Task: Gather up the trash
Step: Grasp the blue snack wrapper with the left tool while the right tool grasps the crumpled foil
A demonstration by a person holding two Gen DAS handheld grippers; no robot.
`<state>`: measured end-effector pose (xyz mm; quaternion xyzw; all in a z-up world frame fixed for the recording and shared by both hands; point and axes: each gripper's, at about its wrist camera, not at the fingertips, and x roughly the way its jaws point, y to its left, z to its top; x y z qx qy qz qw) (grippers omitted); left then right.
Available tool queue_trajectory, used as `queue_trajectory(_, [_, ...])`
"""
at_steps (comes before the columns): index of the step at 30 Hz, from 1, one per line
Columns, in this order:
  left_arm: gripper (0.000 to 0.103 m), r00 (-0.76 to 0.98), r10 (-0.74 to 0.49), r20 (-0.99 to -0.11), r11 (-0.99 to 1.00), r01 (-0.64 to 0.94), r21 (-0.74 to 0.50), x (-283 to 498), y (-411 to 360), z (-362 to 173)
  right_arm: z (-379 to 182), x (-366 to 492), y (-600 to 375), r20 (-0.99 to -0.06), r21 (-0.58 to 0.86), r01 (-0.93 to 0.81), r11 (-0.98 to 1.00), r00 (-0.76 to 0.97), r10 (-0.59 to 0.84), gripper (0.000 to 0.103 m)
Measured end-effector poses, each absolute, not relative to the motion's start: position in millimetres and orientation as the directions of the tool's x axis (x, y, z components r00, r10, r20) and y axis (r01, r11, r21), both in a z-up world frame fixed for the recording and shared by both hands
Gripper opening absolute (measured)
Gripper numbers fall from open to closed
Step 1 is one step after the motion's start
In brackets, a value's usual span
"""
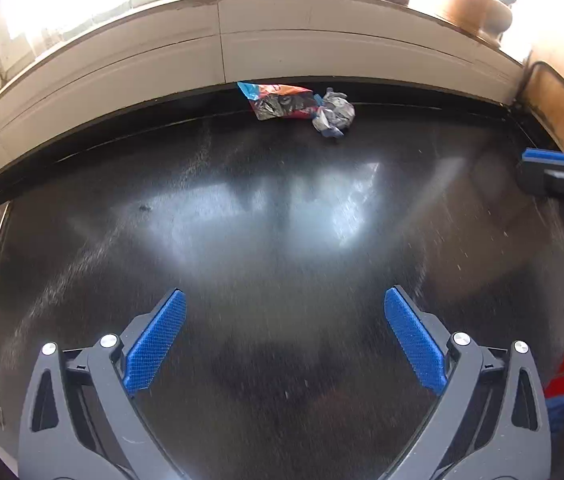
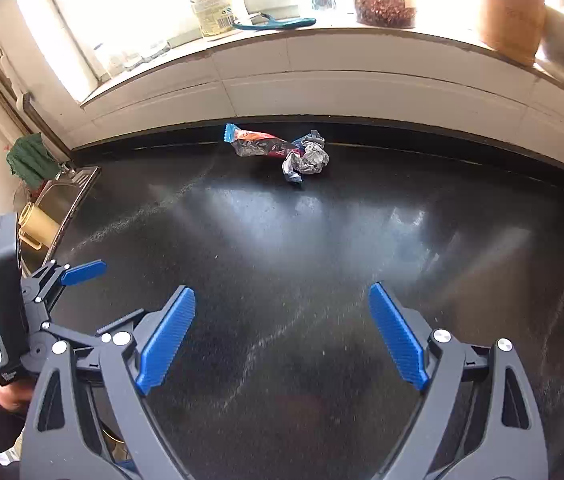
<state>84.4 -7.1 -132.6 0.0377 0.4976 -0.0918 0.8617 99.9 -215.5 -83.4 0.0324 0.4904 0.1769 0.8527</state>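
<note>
Two pieces of trash lie at the back of the black countertop (image 1: 282,220), against the white tiled wall. One is a flattened colourful wrapper (image 1: 277,102) (image 2: 257,144). Touching its right end is a crumpled silver foil ball (image 1: 334,114) (image 2: 308,158). My left gripper (image 1: 286,320) is open and empty, well short of the trash. My right gripper (image 2: 282,320) is open and empty too, equally far back. One of the right gripper's fingers (image 1: 550,158) shows at the right edge of the left wrist view. One of the left gripper's fingers (image 2: 81,272) shows at the left of the right wrist view.
A steel sink (image 2: 61,196) with a green cloth (image 2: 29,160) lies left of the counter. The windowsill holds a jar (image 2: 211,10), a teal tool (image 2: 277,22), a bowl of brown pieces (image 2: 382,8) and a brown vessel (image 2: 514,8). A hand (image 2: 9,392) holds the left gripper.
</note>
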Motion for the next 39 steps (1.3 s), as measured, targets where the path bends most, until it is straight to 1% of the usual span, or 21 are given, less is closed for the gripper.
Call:
queue_trajectory(7, [0.096, 0.483, -0.171, -0.858, 0.973, 0.219, -0.071, 184.5, -4.7, -142.1, -112.1, 183.0, -205.7, -0.839, 0.239, -0.292, 0.926, 0.418, 0.348, 0.085])
queue_trajectory(10, [0.096, 0.482, -0.182, -0.857, 0.970, 0.233, -0.076, 227.4, -4.2, -151.0, -128.2, 225.3, -199.7, -0.848, 0.251, -0.302, 0.920, 0.390, 0.360, 0.078])
queue_trajectory(12, [0.096, 0.476, -0.189, -0.859, 0.968, 0.235, -0.083, 252.2, -5.2, -158.6, -137.8, 245.2, -196.8, -0.852, 0.252, -0.311, 0.916, 0.378, 0.362, 0.077])
queue_trajectory(16, [0.096, 0.444, -0.256, -0.859, 0.959, 0.232, -0.166, 294.7, -3.6, -172.0, -161.4, 285.0, -187.7, -0.865, 0.248, -0.332, 0.910, 0.347, 0.362, 0.072])
queue_trajectory(18, [0.096, 0.432, -0.302, -0.850, 0.947, 0.242, -0.213, 307.3, -5.8, -174.6, -172.0, 298.2, -186.1, -0.869, 0.254, -0.334, 0.908, 0.333, 0.365, 0.068])
queue_trajectory(21, [0.096, 0.422, -0.323, -0.847, 0.938, 0.261, -0.228, 319.9, -10.8, -180.6, -182.4, 307.4, -186.1, -0.870, 0.268, -0.340, 0.901, 0.315, 0.378, 0.060])
queue_trajectory(23, [0.096, 0.411, -0.340, -0.846, 0.931, 0.275, -0.241, 326.0, -13.3, -186.2, -188.1, 309.9, -185.7, -0.869, 0.273, -0.353, 0.895, 0.307, 0.387, 0.053])
queue_trajectory(24, [0.096, 0.410, -0.343, -0.845, 0.929, 0.280, -0.241, 327.5, -14.1, -187.8, -187.3, 308.0, -185.7, -0.864, 0.270, -0.361, 0.893, 0.318, 0.390, 0.051])
queue_trajectory(25, [0.096, 0.412, -0.345, -0.844, 0.928, 0.283, -0.242, 328.4, -14.6, -188.6, -187.7, 308.3, -184.6, -0.863, 0.269, -0.373, 0.888, 0.316, 0.394, 0.046])
queue_trajectory(26, [0.096, 0.412, -0.354, -0.840, 0.925, 0.288, -0.249, 329.6, -15.2, -189.3, -187.8, 308.0, -183.5, -0.862, 0.272, -0.383, 0.883, 0.312, 0.400, 0.038])
queue_trajectory(28, [0.087, 0.412, -0.368, -0.834, 0.919, 0.295, -0.260, 330.8, -16.5, -190.4, -187.5, 307.2, -182.3, -0.858, 0.273, -0.398, 0.876, 0.312, 0.409, 0.034])
queue_trajectory(29, [0.074, 0.405, -0.371, -0.836, 0.917, 0.300, -0.262, 331.8, -17.9, -191.9, -187.4, 306.6, -181.4, -0.856, 0.270, -0.405, 0.874, 0.316, 0.410, 0.032])
queue_trajectory(30, [0.064, 0.397, -0.367, -0.841, 0.918, 0.302, -0.258, 333.2, -19.5, -193.9, -187.0, 305.5, -179.9, -0.856, 0.261, -0.412, 0.873, 0.319, 0.406, 0.031])
queue_trajectory(32, [0.057, 0.391, -0.375, -0.841, 0.915, 0.303, -0.267, 334.7, -21.8, -195.8, -185.4, 303.8, -179.1, -0.855, 0.255, -0.416, 0.873, 0.324, 0.404, 0.029])
queue_trajectory(33, [0.048, 0.387, -0.381, -0.840, 0.913, 0.302, -0.275, 335.2, -21.8, -195.9, -185.6, 304.3, -176.7, -0.854, 0.258, -0.416, 0.872, 0.323, 0.407, 0.029])
queue_trajectory(34, [0.043, 0.381, -0.385, -0.840, 0.911, 0.300, -0.282, 335.8, -22.3, -196.1, -183.3, 301.5, -175.5, -0.853, 0.258, -0.417, 0.871, 0.326, 0.409, 0.029])
queue_trajectory(35, [0.028, 0.381, -0.386, -0.840, 0.911, 0.301, -0.283, 335.2, -23.3, -195.6, -181.2, 299.2, -173.6, -0.852, 0.255, -0.418, 0.872, 0.330, 0.407, 0.028])
queue_trajectory(36, [0.018, 0.388, -0.377, -0.841, 0.914, 0.302, -0.270, 334.7, -23.9, -194.5, -179.4, 296.0, -174.5, -0.851, 0.252, -0.419, 0.872, 0.333, 0.406, 0.028])
queue_trajectory(37, [0.017, 0.389, -0.376, -0.841, 0.914, 0.304, -0.268, 334.5, -23.2, -193.3, -177.1, 292.3, -175.4, -0.850, 0.253, -0.418, 0.873, 0.335, 0.407, 0.028])
queue_trajectory(38, [0.007, 0.388, -0.377, -0.841, 0.914, 0.305, -0.268, 334.4, -24.8, -192.8, -175.2, 290.0, -177.7, -0.850, 0.253, -0.415, 0.874, 0.337, 0.406, 0.028])
queue_trajectory(39, [0.005, 0.389, -0.372, -0.843, 0.915, 0.305, -0.263, 333.2, -26.5, -191.7, -173.2, 286.1, -179.0, -0.849, 0.253, -0.413, 0.875, 0.339, 0.406, 0.028])
